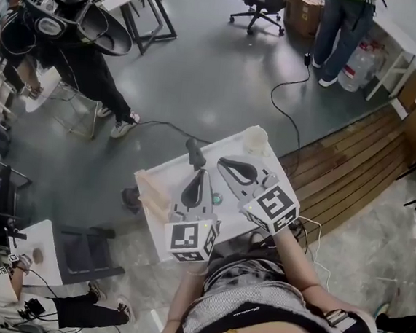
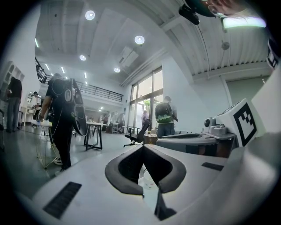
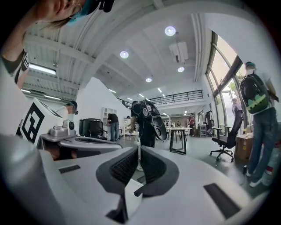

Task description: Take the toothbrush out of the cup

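Two grippers: both over the table point(image 1: 162, 174), side by side.
Left gripper point(image 2: 142, 148): fingertips pressed together, pinching nothing.
Right gripper point(image 3: 138, 150): fingers pressed together, nothing seen between them.
Cup point(image 1: 255, 140): upright at the table's far corner, beyond both grippers.
Toothbrush: too small to make out.
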Tool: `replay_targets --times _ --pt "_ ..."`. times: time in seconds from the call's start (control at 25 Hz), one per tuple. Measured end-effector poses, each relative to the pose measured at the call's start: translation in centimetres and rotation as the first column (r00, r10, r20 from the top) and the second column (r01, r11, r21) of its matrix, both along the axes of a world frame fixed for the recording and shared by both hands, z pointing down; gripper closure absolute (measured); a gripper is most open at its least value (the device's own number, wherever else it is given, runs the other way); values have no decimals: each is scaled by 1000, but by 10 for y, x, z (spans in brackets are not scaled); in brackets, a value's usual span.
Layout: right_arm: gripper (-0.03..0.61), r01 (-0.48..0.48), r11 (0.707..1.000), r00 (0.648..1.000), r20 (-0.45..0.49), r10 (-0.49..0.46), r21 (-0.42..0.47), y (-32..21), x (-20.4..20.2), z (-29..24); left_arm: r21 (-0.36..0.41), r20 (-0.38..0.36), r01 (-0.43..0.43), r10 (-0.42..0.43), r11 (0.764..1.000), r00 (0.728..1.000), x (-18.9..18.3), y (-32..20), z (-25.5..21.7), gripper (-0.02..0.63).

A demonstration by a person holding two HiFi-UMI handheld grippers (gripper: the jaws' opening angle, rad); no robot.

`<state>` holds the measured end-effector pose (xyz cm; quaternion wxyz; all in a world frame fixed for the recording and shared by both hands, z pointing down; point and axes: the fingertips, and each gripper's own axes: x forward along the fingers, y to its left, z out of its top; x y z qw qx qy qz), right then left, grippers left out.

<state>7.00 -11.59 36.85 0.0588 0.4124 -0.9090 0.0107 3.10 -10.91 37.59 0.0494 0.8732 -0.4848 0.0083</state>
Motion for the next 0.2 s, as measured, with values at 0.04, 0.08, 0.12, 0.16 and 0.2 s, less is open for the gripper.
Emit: replay_targets --times 0.04,0.08,0.12,0.16,0.2 --pt "506 1 1000 1000 -1 -1 -1 0 0 1 0 0 0 0 1000 1000 0 -1 1 614" --pt "506 1 1000 1000 -2 -1 -2 -1 0 1 -1 0 0 0 1000 1000 0 -1 1 614" --pt "506 1 1000 1000 -2 -1 -3 -1 0 2 -1 0 -1 1 1000 1000 0 -2 2 614" --pt "506 1 1000 1000 -1 -1 -3 -2 0 3 -1 0 -1 1 1000 1000 1 -2 3 614" --pt "506 1 1000 1000 -1 -1 -3 -2 0 3 -2 0 -2 2 1000 1000 1 -3 4 614"
